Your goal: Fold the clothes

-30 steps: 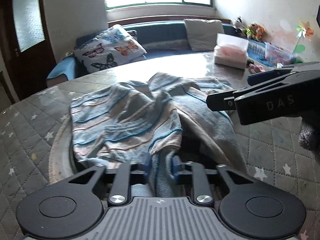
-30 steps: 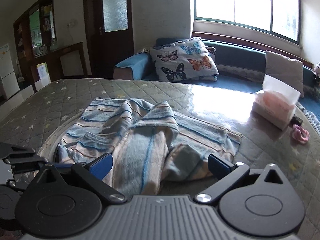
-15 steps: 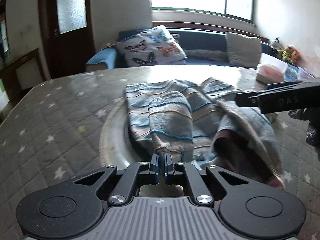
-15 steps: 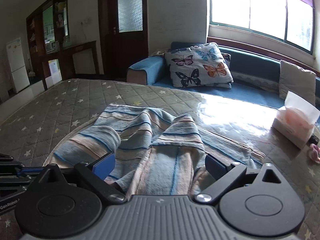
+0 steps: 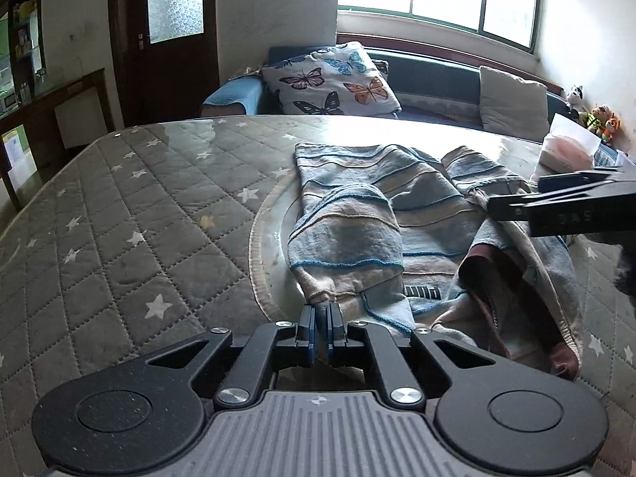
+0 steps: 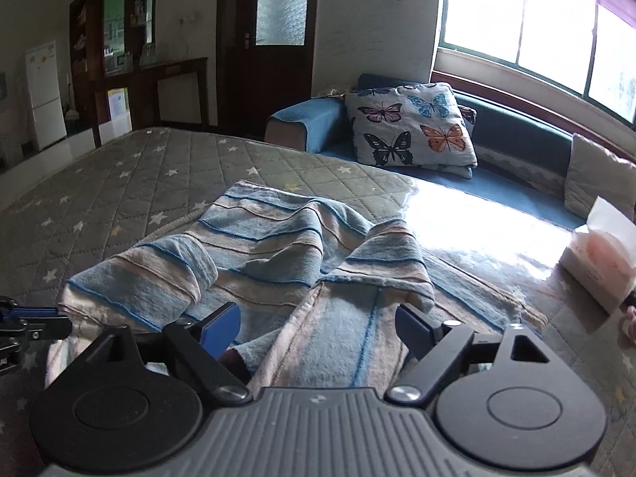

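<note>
A blue and beige striped garment (image 5: pixel 433 214) lies rumpled on the quilted star-patterned table cover (image 5: pixel 131 206). My left gripper (image 5: pixel 321 312) pinches the cuff of its left sleeve (image 5: pixel 346 234) at the near edge, and the jaws are opening slightly with the cuff still between the pads. In the right wrist view the same garment (image 6: pixel 278 246) spreads ahead. My right gripper (image 6: pixel 318 318) stands wide over the garment's near edge, jaws closing, with cloth between them but not pressed. The right gripper (image 5: pixel 516 194) also juts in from the right in the left wrist view.
A tissue box (image 6: pixel 596 266) stands at the table's far right, with a small pink item (image 6: pixel 630 318) beside it. A butterfly pillow (image 5: pixel 330 79) and a beige cushion (image 5: pixel 510 103) lie on the blue sofa behind. A door and cabinets stand to the left.
The left gripper has carried the sleeve cuff sideways, so the sleeve now lies stretched toward it. The right gripper shifted along the garment's near edge and its jaws have narrowed.
</note>
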